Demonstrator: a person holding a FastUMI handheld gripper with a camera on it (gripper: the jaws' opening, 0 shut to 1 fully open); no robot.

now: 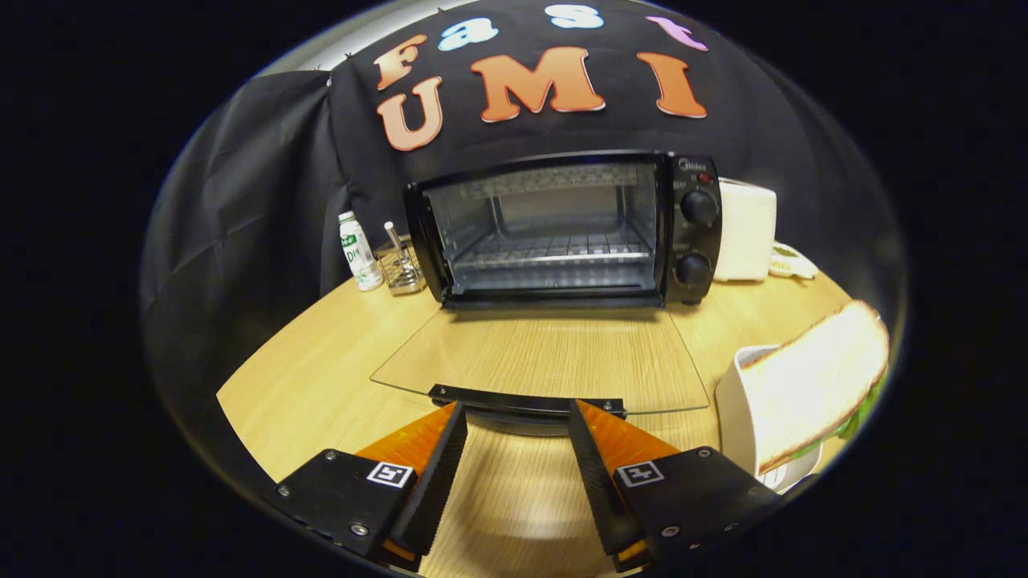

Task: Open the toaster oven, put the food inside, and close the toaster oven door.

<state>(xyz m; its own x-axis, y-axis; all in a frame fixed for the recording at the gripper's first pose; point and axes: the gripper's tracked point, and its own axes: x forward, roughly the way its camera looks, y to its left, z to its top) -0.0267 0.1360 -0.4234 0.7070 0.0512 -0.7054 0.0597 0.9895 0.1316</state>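
A black toaster oven (562,229) stands at the back of the wooden table (321,369). Its glass door (546,357) is folded down flat toward me, and the wire rack (554,249) inside is bare. The door's black handle (522,400) lies just ahead of my fingertips. My gripper (518,413) is open, and nothing sits between its fingers. To the right of the fingers, a sandwich (811,389) with green lettuce at its edge rests on a white plate (735,401).
Left of the oven stand a small white bottle (357,250) and a clear holder with a utensil (400,261). Right of the oven are a white box-shaped appliance (745,231) and a small white dish (791,261). Bare wood lies left of the door.
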